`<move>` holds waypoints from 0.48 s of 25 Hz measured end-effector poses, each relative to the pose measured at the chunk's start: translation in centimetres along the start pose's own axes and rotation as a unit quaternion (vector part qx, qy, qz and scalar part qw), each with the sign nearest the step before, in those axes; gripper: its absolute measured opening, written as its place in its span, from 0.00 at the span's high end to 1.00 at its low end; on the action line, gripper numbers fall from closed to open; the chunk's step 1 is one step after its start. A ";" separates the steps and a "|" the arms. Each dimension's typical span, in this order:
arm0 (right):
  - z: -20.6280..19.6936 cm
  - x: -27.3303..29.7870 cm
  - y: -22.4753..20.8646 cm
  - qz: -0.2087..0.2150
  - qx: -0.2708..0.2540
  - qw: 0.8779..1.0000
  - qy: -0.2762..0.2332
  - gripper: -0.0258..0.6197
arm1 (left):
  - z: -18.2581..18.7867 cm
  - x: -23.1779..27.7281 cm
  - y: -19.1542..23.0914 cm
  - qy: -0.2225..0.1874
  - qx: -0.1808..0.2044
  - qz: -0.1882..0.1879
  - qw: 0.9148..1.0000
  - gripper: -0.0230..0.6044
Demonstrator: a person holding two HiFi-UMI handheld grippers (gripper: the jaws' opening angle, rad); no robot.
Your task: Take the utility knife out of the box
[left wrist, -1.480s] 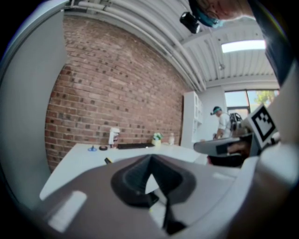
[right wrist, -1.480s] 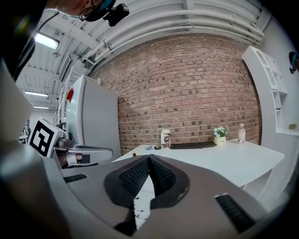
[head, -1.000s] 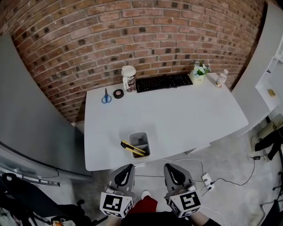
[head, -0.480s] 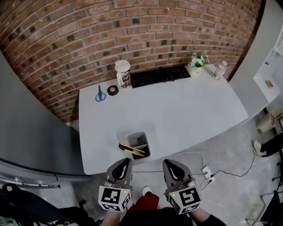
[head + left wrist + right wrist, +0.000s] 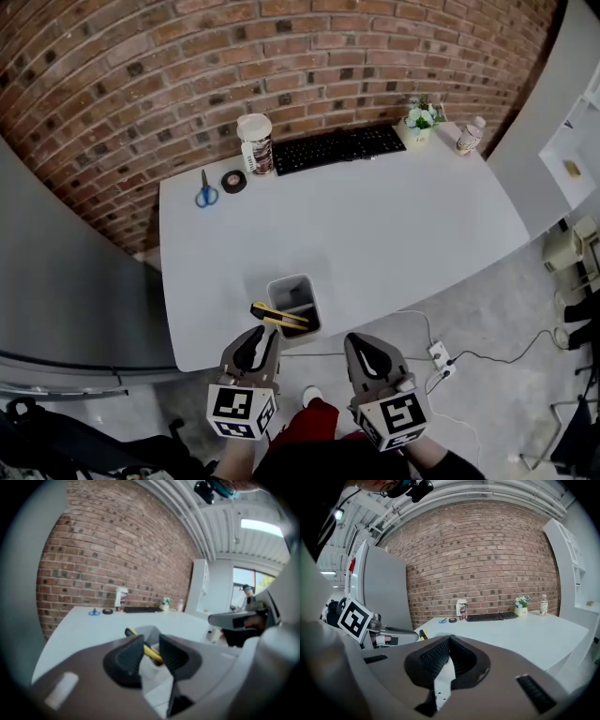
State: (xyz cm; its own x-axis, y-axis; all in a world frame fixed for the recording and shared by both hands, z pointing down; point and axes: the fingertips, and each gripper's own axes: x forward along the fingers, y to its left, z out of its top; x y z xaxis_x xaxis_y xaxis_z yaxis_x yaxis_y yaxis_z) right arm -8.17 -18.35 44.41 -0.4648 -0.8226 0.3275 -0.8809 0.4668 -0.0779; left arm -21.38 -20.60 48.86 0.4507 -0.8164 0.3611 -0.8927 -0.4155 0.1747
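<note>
I saw the utility knife [image 5: 279, 318] inside the grey box [image 5: 298, 284], lying slanted across its opening. Its yellow and black body crossed the box, and one end poked out past the box's left rim. The box stood at the near edge of the white table [image 5: 394, 225].

My left gripper [image 5: 251, 349] hung just short of the box on its near left side, pointing at the knife's protruding end. Its jaws had just been opening and stood apart. They held nothing, and the yellow handle showed through the gap, farther off. My right gripper [image 5: 367, 352] sat to the near right of the box, off the table edge, with its jaw tips closed together on nothing.

Far behind the box, along the brick wall, lay a black keyboard [image 5: 338, 148]. A patterned cup [image 5: 254, 142], a tape roll [image 5: 233, 181] and blue scissors [image 5: 204, 190] were off to the box's far left. A small plant [image 5: 422, 119] and a bottle [image 5: 469, 136] were off to its far right.
</note>
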 end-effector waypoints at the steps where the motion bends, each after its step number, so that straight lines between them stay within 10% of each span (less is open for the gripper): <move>1: -0.1 0.2 -0.1 0.000 0.001 1.000 0.003 0.95 | -0.2 0.2 0.2 0.005 -0.004 0.001 1.000 0.80; 12: -0.5 2.0 -0.4 0.000 0.007 1.000 0.028 0.95 | -1.8 1.8 1.4 0.042 -0.064 -0.007 0.997 0.69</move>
State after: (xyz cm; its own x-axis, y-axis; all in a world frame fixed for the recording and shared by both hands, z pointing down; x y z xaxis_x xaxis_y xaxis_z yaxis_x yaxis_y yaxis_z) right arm -8.71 -19.98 45.61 -0.4600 -0.8024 0.3802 -0.8821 0.4620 -0.0920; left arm -21.86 -21.98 51.41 0.4658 -0.7722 0.4321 -0.8823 -0.3681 0.2932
